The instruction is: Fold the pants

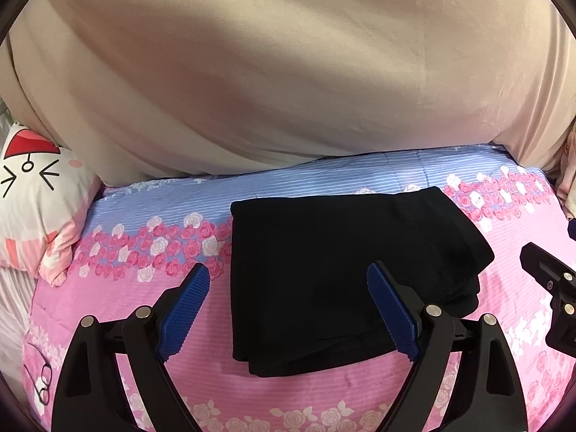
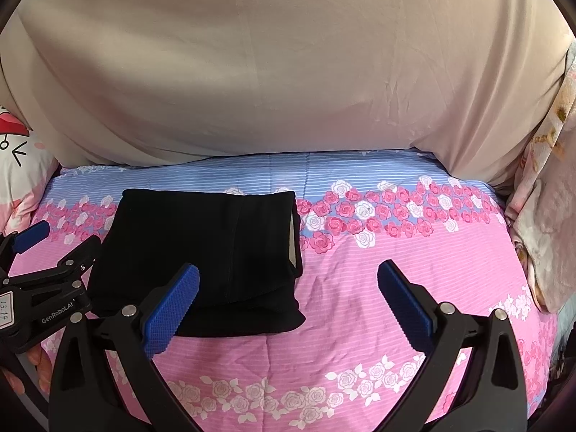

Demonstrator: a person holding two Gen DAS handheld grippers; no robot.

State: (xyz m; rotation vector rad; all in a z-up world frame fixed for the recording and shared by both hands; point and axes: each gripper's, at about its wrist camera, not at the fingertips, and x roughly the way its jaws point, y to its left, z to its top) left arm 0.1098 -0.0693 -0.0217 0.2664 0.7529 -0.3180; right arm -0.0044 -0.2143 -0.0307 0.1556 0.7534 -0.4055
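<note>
My left gripper stands spread and empty, straddling the near left edge of the folded black fabric pants at frame centre; my right gripper, equally spread, hangs right of them; left is nearer; their long axis runs away from me over the pink rose-printed bedsheet.

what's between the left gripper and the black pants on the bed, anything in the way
Nothing visible. The left gripper hangs open just above the folded black pants, with only bare bedspread around them. The right gripper is off to the side, also open and empty.
</note>
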